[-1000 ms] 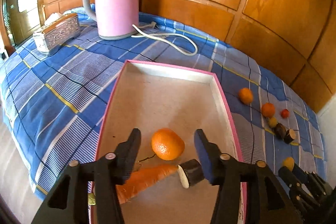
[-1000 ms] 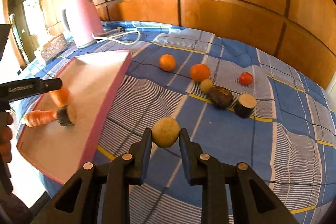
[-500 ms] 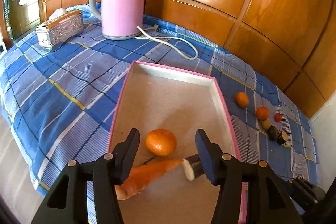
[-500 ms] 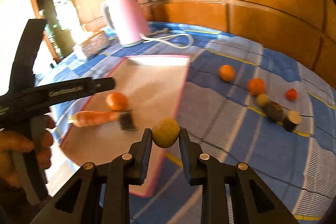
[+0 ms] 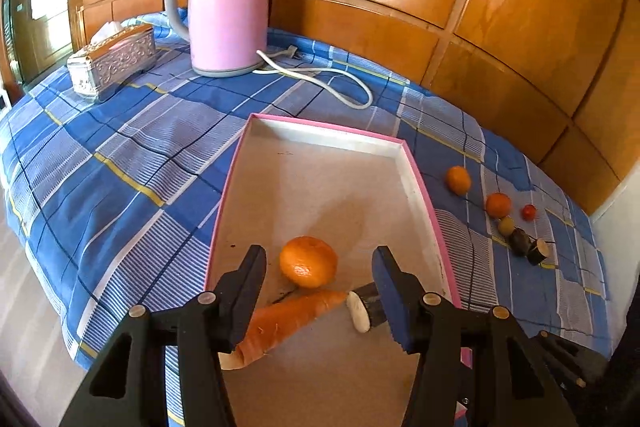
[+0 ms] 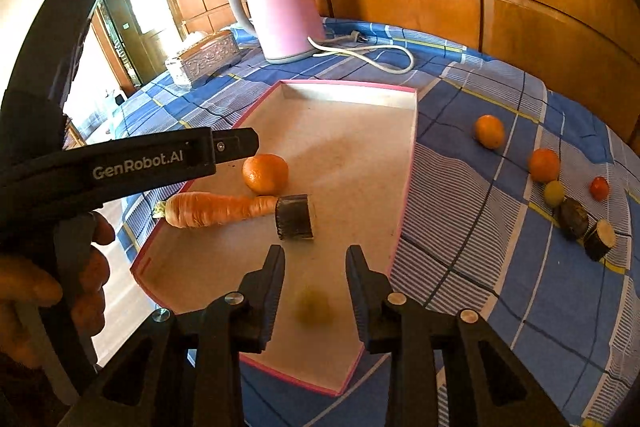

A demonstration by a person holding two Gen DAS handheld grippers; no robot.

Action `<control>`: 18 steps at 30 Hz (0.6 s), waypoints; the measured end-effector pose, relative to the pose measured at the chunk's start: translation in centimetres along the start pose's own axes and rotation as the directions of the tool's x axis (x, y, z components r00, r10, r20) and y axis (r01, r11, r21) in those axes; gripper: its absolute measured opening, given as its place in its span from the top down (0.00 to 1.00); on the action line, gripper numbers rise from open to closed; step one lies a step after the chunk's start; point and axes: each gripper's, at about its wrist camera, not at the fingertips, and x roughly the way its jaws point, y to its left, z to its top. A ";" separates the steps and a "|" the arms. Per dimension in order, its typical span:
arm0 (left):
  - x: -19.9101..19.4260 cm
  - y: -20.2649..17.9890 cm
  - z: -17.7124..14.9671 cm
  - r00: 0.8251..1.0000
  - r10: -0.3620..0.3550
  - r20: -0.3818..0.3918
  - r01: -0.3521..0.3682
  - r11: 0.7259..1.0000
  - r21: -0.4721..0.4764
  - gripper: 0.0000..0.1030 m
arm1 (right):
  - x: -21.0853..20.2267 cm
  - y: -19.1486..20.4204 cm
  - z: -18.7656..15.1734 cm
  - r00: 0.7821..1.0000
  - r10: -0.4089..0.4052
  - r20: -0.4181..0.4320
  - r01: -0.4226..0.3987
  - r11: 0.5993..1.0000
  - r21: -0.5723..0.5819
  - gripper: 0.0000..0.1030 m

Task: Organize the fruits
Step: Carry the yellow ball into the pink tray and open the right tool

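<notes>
A pink-rimmed tray (image 6: 414, 115) (image 5: 416, 167) lies on the blue checked cloth. In it are an orange (image 6: 265, 173) (image 5: 308, 261), a carrot (image 6: 216, 209) (image 5: 288, 319) and a dark cut piece (image 6: 294, 217) (image 5: 364, 309). My right gripper (image 6: 315, 269) is open above the tray's near end; a blurred yellow-green fruit (image 6: 314, 307) is below it, free of the fingers. My left gripper (image 5: 320, 279) is open and empty over the tray. More fruits lie on the cloth to the right: two oranges (image 6: 489, 131) (image 6: 544, 165), a small yellow one (image 6: 554, 193), a tomato (image 6: 599, 188) and two dark pieces (image 6: 574, 219).
A pink kettle (image 5: 226, 9) (image 6: 280, 23) with a white cord (image 5: 340, 87) stands at the back. A silver tissue box (image 5: 112, 61) (image 6: 208, 55) sits at the back left. Wooden wall panels border the table behind. The cloth's edge drops off at the left.
My right gripper carried the yellow-green fruit from the cloth over the tray and opened; the fruit is now out of the fingers. My left gripper drew back slightly, staying open.
</notes>
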 end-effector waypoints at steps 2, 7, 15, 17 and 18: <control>0.0 -0.3 -0.1 1.000 -0.006 -0.001 0.006 1.000 0.005 0.46 | -0.2 -0.3 -0.1 1.000 -0.007 0.006 0.007 1.000 0.012 0.69; -0.3 -1.2 -0.3 1.000 -0.014 0.002 0.014 0.999 0.036 0.46 | -0.7 -1.6 -0.1 0.999 -0.028 0.022 0.026 0.998 0.064 0.69; -0.2 -2.7 -0.7 0.999 -0.027 -0.019 0.029 0.997 0.078 0.46 | -1.9 -3.5 -0.2 0.996 -0.069 0.058 0.061 0.990 0.125 0.69; -0.1 -3.1 -0.9 0.999 -0.029 -0.027 0.032 0.996 0.089 0.46 | -2.2 -4.0 -0.3 0.995 -0.078 0.063 0.069 0.988 0.140 0.69; -0.1 -3.2 -0.9 0.999 -0.031 -0.030 0.033 0.995 0.093 0.46 | -2.3 -4.4 -0.4 0.994 -0.084 0.065 0.074 0.986 0.150 0.69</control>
